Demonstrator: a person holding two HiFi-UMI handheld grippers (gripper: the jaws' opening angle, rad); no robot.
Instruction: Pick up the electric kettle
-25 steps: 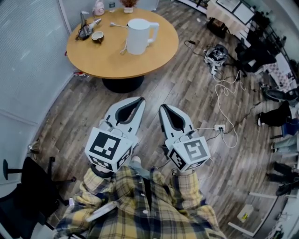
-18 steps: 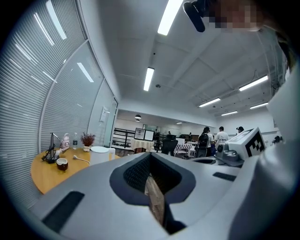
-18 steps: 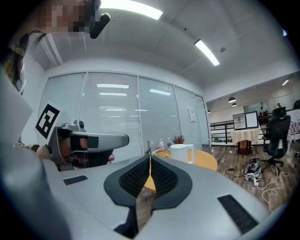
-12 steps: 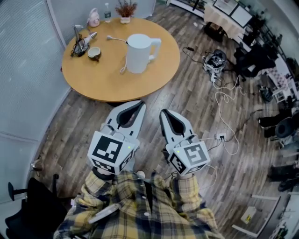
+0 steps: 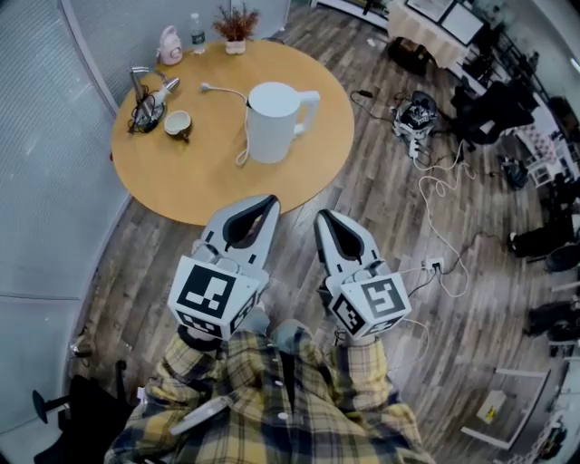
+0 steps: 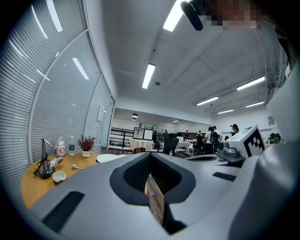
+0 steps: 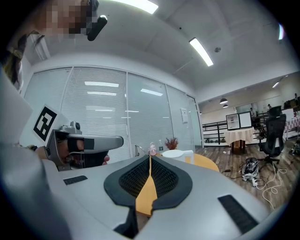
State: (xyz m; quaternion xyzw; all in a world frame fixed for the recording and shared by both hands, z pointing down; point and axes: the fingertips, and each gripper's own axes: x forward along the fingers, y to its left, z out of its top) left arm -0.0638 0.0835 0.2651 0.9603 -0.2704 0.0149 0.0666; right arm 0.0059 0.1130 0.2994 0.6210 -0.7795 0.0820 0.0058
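Observation:
The white electric kettle [image 5: 275,122] stands upright on the round wooden table [image 5: 208,177], its handle to the right and its white cord trailing off to the left. Both grippers are held level in front of the person, short of the table's near edge. My left gripper [image 5: 265,201] is shut with nothing in it, its tips at the table's rim. My right gripper [image 5: 323,217] is also shut and empty, over the floor. The kettle's top [image 6: 112,158] shows just left of the left gripper [image 6: 150,154]. In the right gripper view the kettle [image 7: 178,153] stands beyond the right gripper [image 7: 150,157].
A small cup [image 5: 178,122], a hand-held appliance [image 5: 149,95], a pink figure [image 5: 169,43], a bottle [image 5: 197,27] and a potted plant [image 5: 236,23] stand at the table's far left. Cables [image 5: 439,181] and a power strip [image 5: 430,265] lie on the floor at right. A glass wall runs along the left.
The table and kettle have come nearer and lower in the head view as the person walks toward them. Both grippers stay shut and side by side.

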